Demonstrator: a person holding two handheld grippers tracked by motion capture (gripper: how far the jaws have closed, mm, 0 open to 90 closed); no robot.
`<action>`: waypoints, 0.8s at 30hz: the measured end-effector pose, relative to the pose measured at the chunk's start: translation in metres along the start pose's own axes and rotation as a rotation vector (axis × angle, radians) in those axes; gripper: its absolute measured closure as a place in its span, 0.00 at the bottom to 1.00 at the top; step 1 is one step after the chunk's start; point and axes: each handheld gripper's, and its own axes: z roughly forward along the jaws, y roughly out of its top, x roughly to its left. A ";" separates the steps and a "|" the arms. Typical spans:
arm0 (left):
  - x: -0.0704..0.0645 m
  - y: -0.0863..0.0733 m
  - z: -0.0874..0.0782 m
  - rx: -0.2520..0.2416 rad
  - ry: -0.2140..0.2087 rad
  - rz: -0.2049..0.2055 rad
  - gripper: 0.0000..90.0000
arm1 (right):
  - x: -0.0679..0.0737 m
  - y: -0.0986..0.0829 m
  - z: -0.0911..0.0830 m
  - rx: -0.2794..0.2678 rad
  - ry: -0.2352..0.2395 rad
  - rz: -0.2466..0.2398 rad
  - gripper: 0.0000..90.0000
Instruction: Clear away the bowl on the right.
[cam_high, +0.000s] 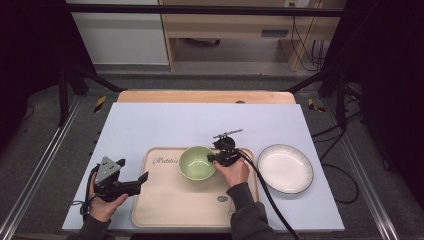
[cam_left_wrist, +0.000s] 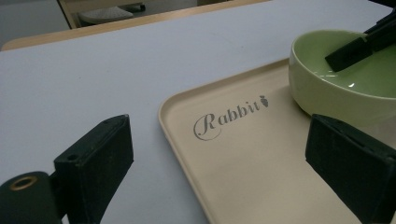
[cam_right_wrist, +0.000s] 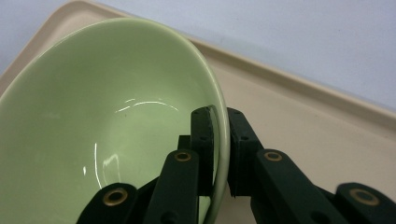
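— Item one, the tray?

— Beige tray (cam_high: 172, 200), printed "Rabbit" at its far left corner, lying on the pale sheet that covers my table (cam_high: 150, 120). It sits toward my side of the table, between my two hands.

— Item two?

— Green bowl (cam_high: 196, 163), upright on the tray's far half, empty and glossy inside. In my right gripper view its rim (cam_right_wrist: 223, 126) runs straight between my jaws.

— Right tool, condition?

— My right tool (cam_high: 214, 158) is clamped on the bowl's right-hand rim, one jaw inside the wall and one outside, both pressed against it. My right hand (cam_high: 233, 172) holds it over the tray's right part, with the black cable trailing back to me.

— Left tool?

— My left tool (cam_high: 145, 178) is spread wide, gripping nothing. It reaches just over the tray's left edge, pointing toward the bowl but apart from it. In my left gripper view the tray's corner and lettering lie between the two jaws, the bowl (cam_left_wrist: 345, 79) beyond on the right.

— Anything else on the table?

— One white plate (cam_high: 284, 168) with a dark rim, empty, on the sheet just right of the tray.
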 end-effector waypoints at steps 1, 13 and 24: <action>0.000 0.000 0.000 0.000 0.000 0.001 0.08 | 0.000 0.000 0.000 -0.004 -0.001 -0.009 0.92; 0.000 0.000 0.000 -0.002 0.001 0.000 0.08 | 0.003 0.001 -0.015 -0.114 -0.029 -0.084 0.64; 0.001 0.000 0.000 0.001 0.001 -0.003 0.08 | 0.006 0.002 -0.039 -0.239 -0.077 -0.142 0.30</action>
